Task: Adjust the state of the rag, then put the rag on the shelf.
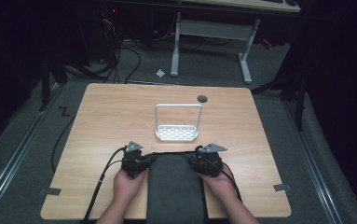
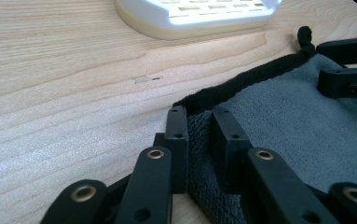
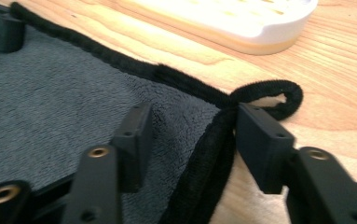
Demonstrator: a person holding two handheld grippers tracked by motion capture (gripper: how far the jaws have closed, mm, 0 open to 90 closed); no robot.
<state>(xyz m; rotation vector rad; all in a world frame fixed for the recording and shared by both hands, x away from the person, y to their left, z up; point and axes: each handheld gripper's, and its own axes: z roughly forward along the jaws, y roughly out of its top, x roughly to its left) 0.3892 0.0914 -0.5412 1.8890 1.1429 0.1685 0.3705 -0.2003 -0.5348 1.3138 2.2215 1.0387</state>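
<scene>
The wooden table (image 1: pixel 111 121) carries a grey towel (image 1: pixel 174 186) at its near edge, with a white rack (image 1: pixel 177 133) just beyond. The left gripper (image 2: pixel 200 122) is clamped on the towel's far left corner. The right gripper (image 3: pixel 190 123) stands apart around the far right corner.

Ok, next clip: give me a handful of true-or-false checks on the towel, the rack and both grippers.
1. The grey towel lies folded at the table's near edge. True.
2. The left gripper has its jaws closed on the towel's corner. True: towel fabric is bunched between them.
3. The right gripper is clamped tight on the towel. False: its jaws stand apart around the black-trimmed corner, with a gap at one pad.
4. The white rack sits on top of the towel. False: it stands on bare wood beyond the towel.
5. The rack holds a plate. False: it is empty.
</scene>
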